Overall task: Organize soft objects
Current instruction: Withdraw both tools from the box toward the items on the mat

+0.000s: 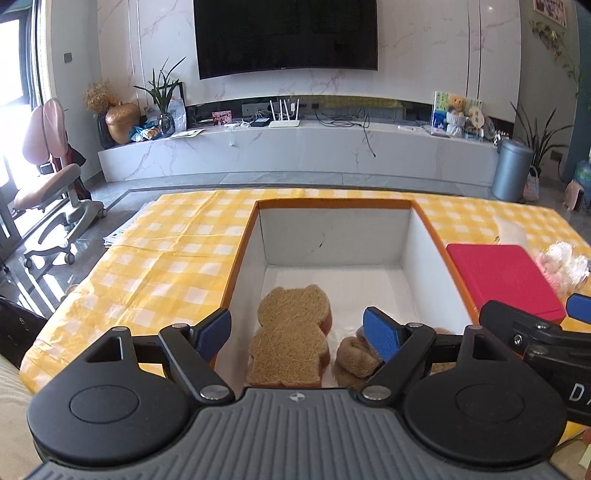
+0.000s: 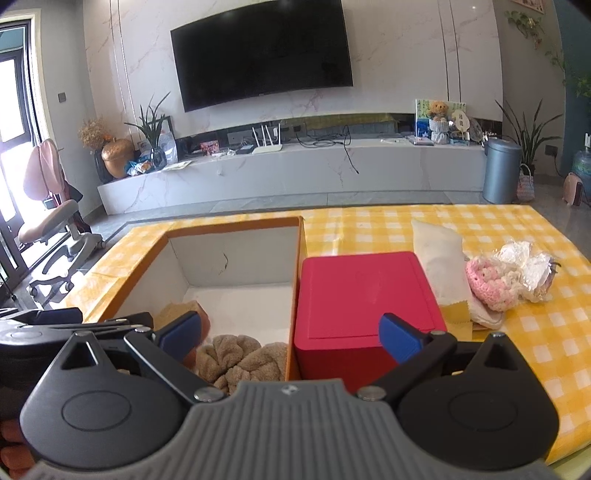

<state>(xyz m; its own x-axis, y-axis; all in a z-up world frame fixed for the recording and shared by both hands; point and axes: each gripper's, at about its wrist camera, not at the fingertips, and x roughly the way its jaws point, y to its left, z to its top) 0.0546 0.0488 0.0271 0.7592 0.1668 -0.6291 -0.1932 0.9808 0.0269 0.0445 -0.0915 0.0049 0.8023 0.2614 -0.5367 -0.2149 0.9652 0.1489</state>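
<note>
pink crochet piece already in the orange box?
No, the pink crochet piece lies on the checked tablecloth right of the red box, outside the orange box.

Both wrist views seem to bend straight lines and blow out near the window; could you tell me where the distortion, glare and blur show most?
Left wrist view: the television bows along its lower edge, the window at far left is blown out, and the pink crochet item smears at the right edge. Right wrist view: the television tilts and curves, the window glares white, and the open box stays fairly sharp.
</note>
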